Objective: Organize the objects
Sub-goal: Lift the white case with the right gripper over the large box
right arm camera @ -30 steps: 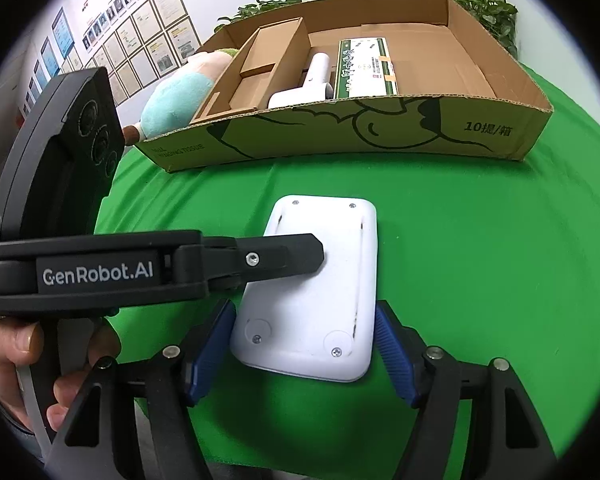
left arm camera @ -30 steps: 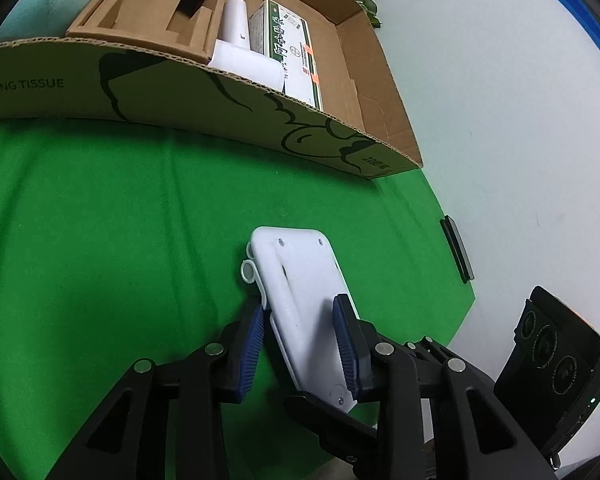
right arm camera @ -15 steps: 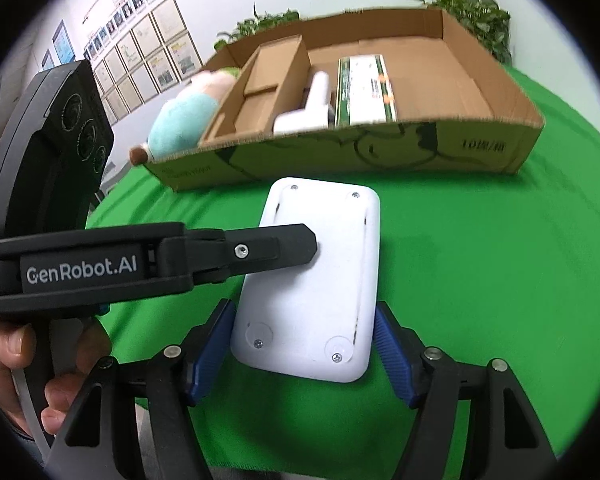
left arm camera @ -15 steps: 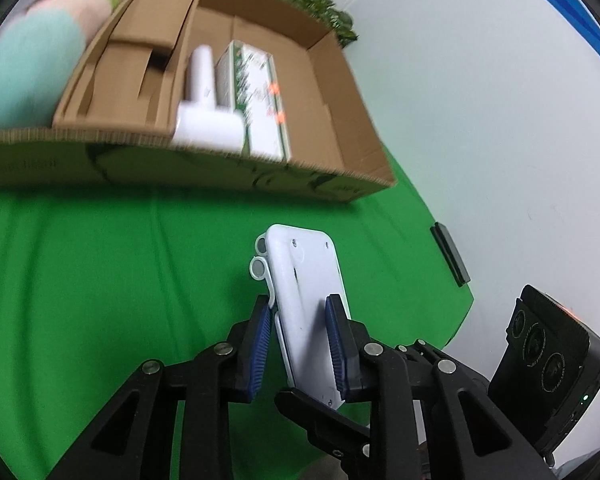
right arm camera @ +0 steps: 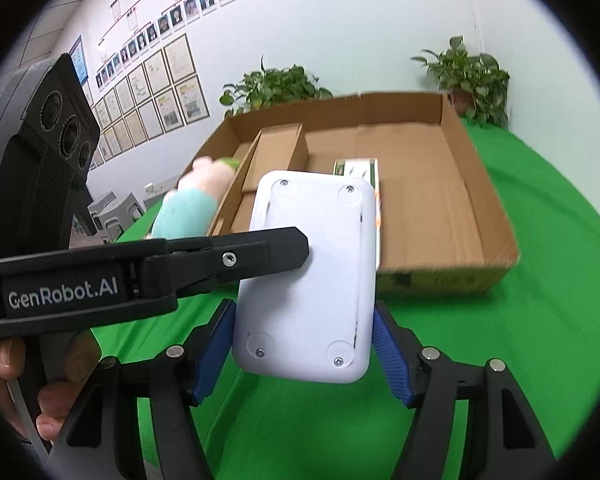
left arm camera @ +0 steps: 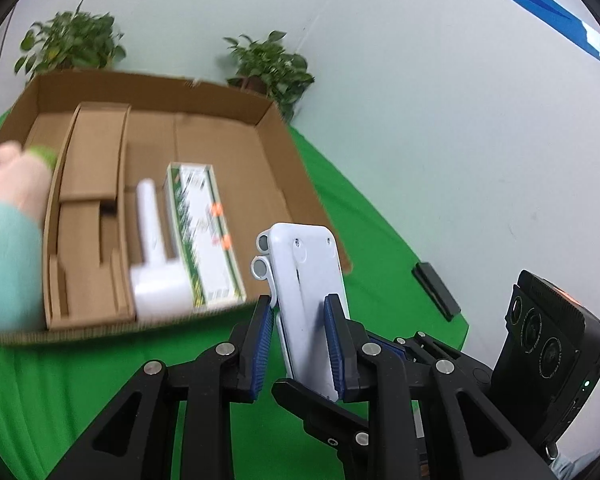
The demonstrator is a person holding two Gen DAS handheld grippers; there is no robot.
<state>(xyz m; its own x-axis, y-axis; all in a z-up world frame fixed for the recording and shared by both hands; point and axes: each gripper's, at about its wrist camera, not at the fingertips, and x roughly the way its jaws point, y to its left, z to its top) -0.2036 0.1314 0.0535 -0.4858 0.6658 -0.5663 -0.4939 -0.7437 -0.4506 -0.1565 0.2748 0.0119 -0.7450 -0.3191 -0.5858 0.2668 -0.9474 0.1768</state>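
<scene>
Both grippers clamp white device (right arm camera: 306,280): left gripper (left arm camera: 300,344) narrow across thickness, right gripper (right arm camera: 304,348) wide across width; two-handed carry toward box (left arm camera: 276,152), upper left.

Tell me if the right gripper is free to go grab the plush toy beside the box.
Probably not: the right gripper is clamped on the white device, shared with the left gripper, and must release it before reaching the plush toy.

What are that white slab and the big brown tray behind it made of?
White slab: looks like hard moulded plastic, smooth matte shell with recessed screws and a side seam. Brown tray: corrugated cardboard, dull brown, folded creases and printed front wall.
</scene>
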